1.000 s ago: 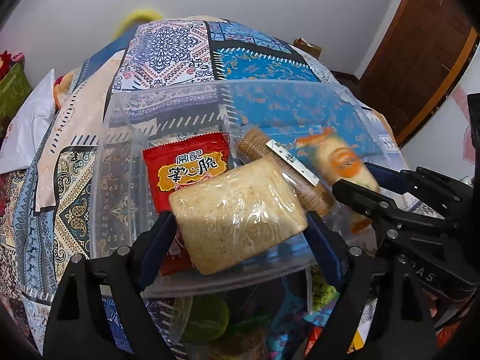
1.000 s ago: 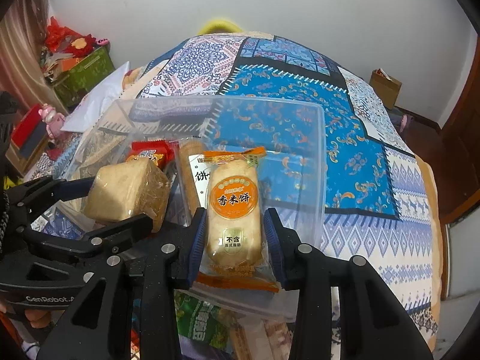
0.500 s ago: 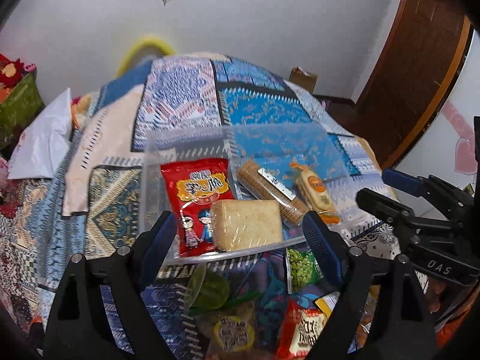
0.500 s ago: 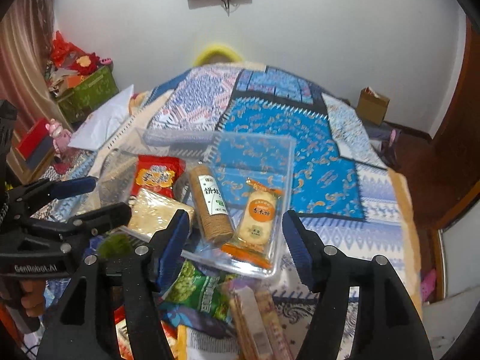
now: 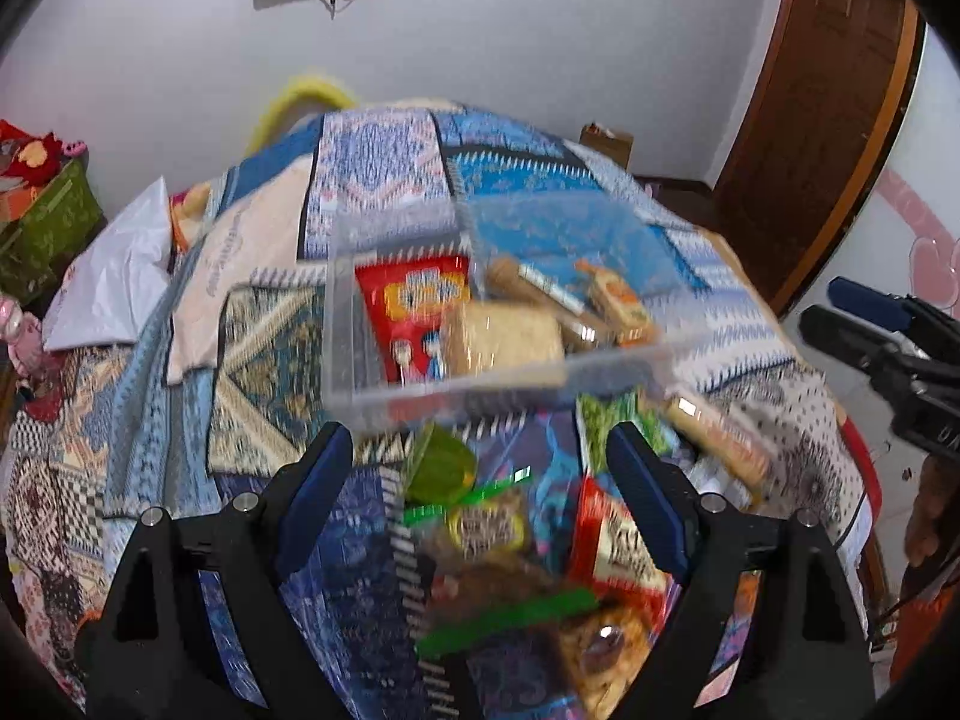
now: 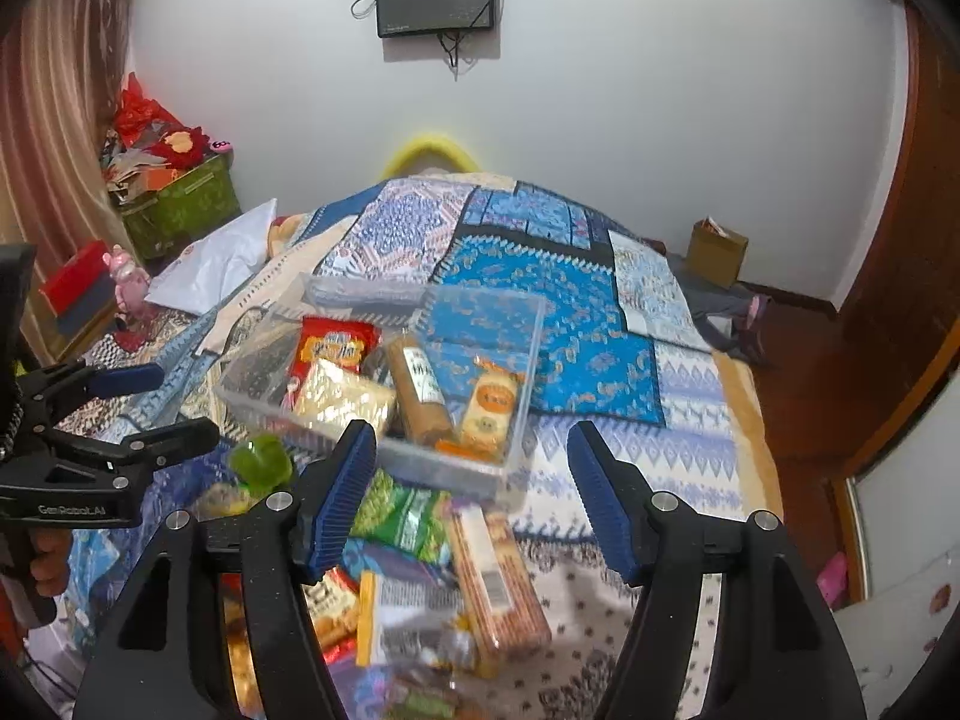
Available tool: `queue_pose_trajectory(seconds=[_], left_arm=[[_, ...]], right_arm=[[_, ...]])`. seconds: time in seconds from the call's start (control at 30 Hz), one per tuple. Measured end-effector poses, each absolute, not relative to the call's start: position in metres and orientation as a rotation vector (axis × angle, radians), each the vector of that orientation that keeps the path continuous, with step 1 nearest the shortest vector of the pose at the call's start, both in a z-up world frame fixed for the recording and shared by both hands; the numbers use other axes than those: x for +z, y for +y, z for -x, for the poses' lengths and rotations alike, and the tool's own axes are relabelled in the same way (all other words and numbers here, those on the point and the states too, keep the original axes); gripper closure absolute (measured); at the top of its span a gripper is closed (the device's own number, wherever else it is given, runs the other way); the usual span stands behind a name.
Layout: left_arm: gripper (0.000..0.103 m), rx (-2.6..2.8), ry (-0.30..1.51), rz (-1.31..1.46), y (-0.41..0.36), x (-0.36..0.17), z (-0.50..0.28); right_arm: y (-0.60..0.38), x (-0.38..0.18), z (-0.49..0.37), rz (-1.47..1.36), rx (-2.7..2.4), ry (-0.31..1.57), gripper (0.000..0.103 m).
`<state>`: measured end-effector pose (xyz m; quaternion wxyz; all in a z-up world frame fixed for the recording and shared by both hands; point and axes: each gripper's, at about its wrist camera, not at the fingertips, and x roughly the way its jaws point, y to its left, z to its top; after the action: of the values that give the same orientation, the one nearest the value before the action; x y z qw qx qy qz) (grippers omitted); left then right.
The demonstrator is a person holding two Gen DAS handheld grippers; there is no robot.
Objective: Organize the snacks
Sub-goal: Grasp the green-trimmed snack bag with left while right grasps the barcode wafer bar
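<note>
Both grippers, left (image 5: 474, 468) and right (image 6: 471, 480), released their snacks into the bin (image 6: 480, 471) and drew back.

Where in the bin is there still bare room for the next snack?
Free: the clear bin's far right half, beyond the orange rice cracker and biscuit roll. Crowded: its near left, with the red packet and beige cake, and the loose snack pile in front.

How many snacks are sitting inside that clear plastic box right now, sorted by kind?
In the clear box:
Red packet: 1
Pale square cake in clear wrap: 1
Round biscuit roll: 1
Orange-labelled rice cracker: 1
Total: 4

The loose pile in front of the box is not counted.
</note>
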<state>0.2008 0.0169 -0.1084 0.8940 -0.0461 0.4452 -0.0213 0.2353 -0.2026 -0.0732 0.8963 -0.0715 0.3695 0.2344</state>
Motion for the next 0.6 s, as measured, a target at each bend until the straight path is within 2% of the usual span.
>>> queue_pose_trajectory(seconds=[0.6], left_arm=[[0.016,-0.045,1.074,0.153,0.031,-0.191,-0.185]], right_arm=[[-0.23,-0.165,-0.239,0.165,0.453,0.992,0.04]])
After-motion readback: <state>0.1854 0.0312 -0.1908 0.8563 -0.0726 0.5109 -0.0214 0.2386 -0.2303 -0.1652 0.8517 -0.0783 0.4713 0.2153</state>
